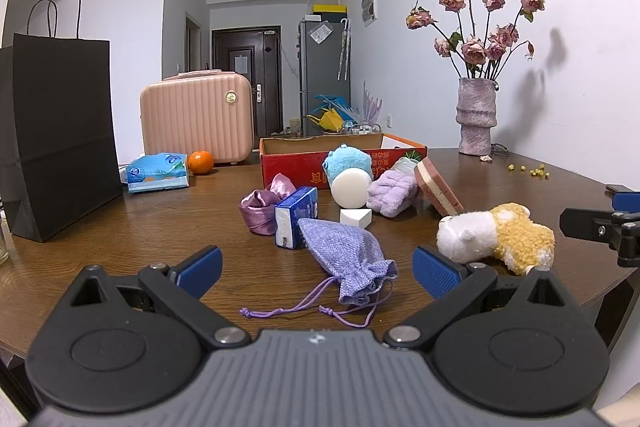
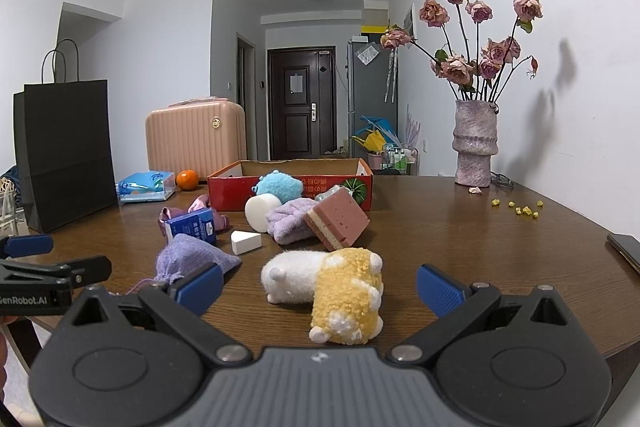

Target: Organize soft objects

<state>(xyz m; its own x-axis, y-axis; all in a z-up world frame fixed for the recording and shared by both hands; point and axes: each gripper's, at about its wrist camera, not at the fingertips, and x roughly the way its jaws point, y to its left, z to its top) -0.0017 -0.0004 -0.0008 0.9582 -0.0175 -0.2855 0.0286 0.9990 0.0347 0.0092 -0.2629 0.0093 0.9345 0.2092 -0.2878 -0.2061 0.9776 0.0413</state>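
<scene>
Clutter is spread over the brown tabletop (image 2: 460, 227): a lilac drawstring pouch (image 1: 348, 259) is seen lying just in front of the left gripper (image 1: 316, 269), whose blue pads are held wide apart with nothing between them. Same deal for the right gripper (image 2: 320, 285), spread open around a white-and-yellow plush toy (image 2: 332, 291) lying on its side. Behind them, a red cardboard box (image 2: 292, 183) is parked, open-topped.

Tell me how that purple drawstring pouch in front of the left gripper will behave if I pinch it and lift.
The purple drawstring pouch lies slumped and creased, so it will probably sag. Its loose cords would likely dangle and drag. It looks nearly empty, probably light.
</scene>
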